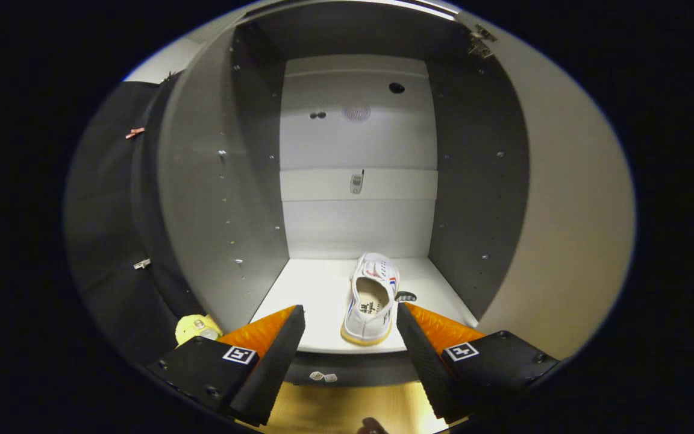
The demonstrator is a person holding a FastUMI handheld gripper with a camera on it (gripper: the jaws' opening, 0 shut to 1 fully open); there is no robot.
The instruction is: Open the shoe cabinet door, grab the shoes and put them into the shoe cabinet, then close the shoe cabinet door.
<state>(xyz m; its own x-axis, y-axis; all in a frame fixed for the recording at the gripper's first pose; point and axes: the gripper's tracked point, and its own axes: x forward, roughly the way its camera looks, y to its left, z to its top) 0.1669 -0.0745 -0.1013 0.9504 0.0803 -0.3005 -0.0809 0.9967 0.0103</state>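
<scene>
The shoe cabinet (pixel 220 199) stands open straight ahead, its door (pixel 570 217) swung out to the right. A white shoe (pixel 373 298) with a yellowish sole and red and blue side stripes lies on the cabinet's bottom shelf (pixel 317 289), heel toward me, toe pointing at the back wall. My gripper (pixel 350 322) is open just in front of the shelf's front edge. Its fingers flank the shoe's heel without touching it, and nothing is held between them.
The cabinet's grey side walls (pixel 479 181) close in left and right, with a pale back panel (pixel 356 144) behind the shoe. A yellow object (pixel 196 328) sits low at the left outside the cabinet. Wooden floor (pixel 347 410) lies under the fingers.
</scene>
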